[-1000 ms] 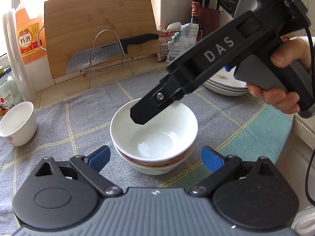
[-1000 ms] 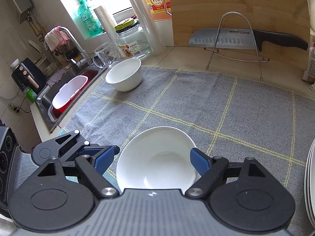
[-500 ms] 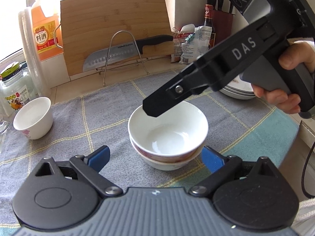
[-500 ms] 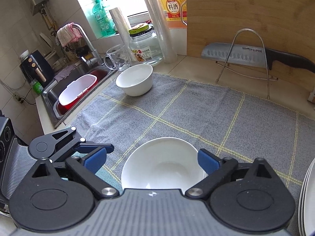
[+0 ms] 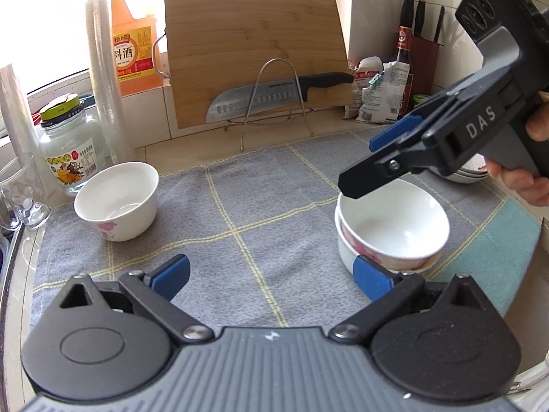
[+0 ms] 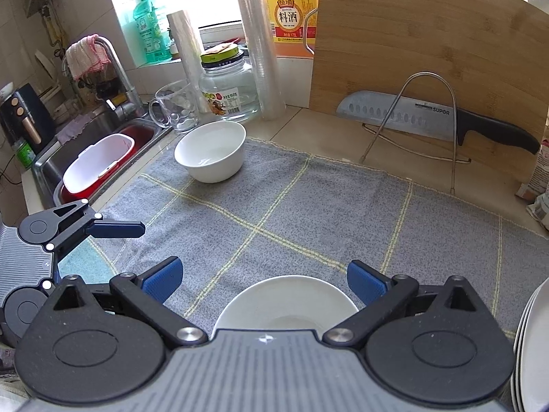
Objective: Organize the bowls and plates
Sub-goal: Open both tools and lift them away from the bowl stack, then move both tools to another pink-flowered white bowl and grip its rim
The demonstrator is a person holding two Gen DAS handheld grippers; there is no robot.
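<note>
Sink (image 6: 103, 144) only in right view; both tools (image 5: 271, 274) (image 6: 264, 278) spread, empty.

A home kitchen is shown: a sink (image 6: 99, 158) with a tap (image 6: 116, 72), a knife (image 5: 274, 92) against a chopping board (image 5: 254, 51), a cooking-wine bottle (image 5: 133, 44), all on a tiled bench (image 6: 308, 127).

Both wrist cameras look down, close over grey cloth (image 5: 260, 206); share cutting board (image 6: 429, 51).
</note>
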